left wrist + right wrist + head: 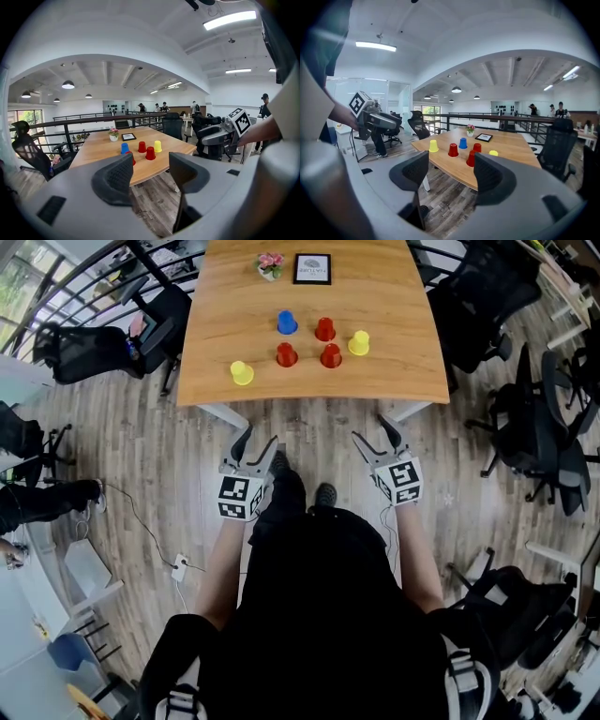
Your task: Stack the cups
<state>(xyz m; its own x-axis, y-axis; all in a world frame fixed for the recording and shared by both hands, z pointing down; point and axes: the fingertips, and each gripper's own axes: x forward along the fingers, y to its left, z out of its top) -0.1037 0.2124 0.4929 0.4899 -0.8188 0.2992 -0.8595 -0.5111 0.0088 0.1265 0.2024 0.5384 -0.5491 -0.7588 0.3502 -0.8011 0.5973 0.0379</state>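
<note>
On the table, six cups stand upside down, unstacked. Short of its edge, left tool and right tool gape empty.

No legible text; framed sign print too small to read

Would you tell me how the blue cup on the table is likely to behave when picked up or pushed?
The blue cup stands upside down, wide rim on the wooden table, so a push would probably slide it rather than tip it. It looks like thin plastic: likely light and squashable. Its tapered wall may slip from a pinch.
</note>
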